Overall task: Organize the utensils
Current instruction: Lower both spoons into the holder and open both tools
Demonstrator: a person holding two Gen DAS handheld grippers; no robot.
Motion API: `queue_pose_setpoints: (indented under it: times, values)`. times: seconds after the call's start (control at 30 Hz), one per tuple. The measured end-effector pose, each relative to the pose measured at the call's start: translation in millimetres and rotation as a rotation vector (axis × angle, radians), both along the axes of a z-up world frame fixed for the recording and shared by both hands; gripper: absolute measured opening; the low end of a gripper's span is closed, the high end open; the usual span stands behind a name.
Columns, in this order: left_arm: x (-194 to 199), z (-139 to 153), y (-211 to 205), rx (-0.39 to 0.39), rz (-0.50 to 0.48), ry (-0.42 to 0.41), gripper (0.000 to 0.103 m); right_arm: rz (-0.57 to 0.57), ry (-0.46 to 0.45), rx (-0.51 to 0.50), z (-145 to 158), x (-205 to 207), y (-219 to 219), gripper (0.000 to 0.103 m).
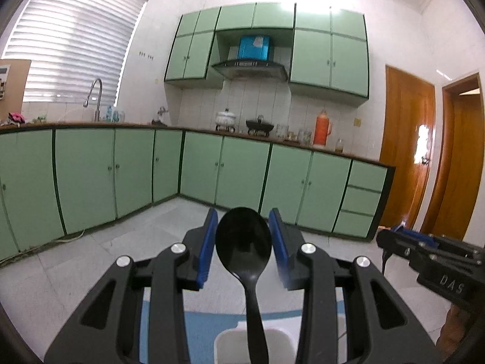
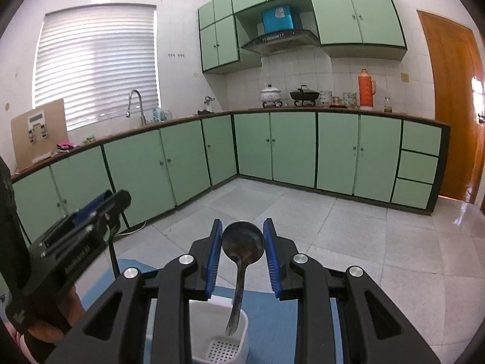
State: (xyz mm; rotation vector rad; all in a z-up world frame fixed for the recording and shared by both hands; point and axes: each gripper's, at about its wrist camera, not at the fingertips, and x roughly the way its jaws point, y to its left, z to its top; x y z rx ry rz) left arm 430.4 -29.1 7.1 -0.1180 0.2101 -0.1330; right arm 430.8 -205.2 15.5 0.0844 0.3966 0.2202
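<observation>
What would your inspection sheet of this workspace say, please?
Surface: blue mat, white caddy on it.
Job's things: black spoon and metal ladle, both bowl-up, handles hanging toward the caddy.
Clutter: nothing seen.
Grippers: left gripper shut on the black spoon; right gripper shut on the metal ladle.
Cables: white cable on the floor by the green cabinets.
Surroundings: counter with pots and orange flask; wooden door.

black gripper (image 1: 243, 236); blue pads (image 1: 207, 247)

both grippers are pointing slightly downward, side by side; left gripper (image 1: 243, 236) and right gripper (image 2: 242, 244) are each clamping a utensil.
</observation>
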Motion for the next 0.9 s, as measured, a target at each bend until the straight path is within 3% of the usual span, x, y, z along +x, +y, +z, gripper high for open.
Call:
queue_pose_setpoints:
  times: [0.27, 0.6, 0.63, 0.7, 0.9]
  values:
    - [1, -41, 19, 0.002, 0.003, 0.088, 0.034, 0.048, 0.088, 0.021, -47, 4, 8, 0.027]
    - [-15, -59, 28, 0.006, -0.003, 0.149, 0.036, 0.062, 0.134, 0.025, -71, -7, 13, 0.028]
    - [-17, -60, 29, 0.003, -0.003, 0.156, 0.037, 0.064, 0.136, 0.028, -71, -9, 13, 0.028]
    - [-21, -61, 31, -0.002, -0.004, 0.164, 0.046, 0.063, 0.127, 0.025, -70, -16, 12, 0.041]
    - [-44, -56, 42, 0.000, 0.010, 0.183, 0.065, 0.057, 0.100, 0.044, -61, -37, 5, 0.045]
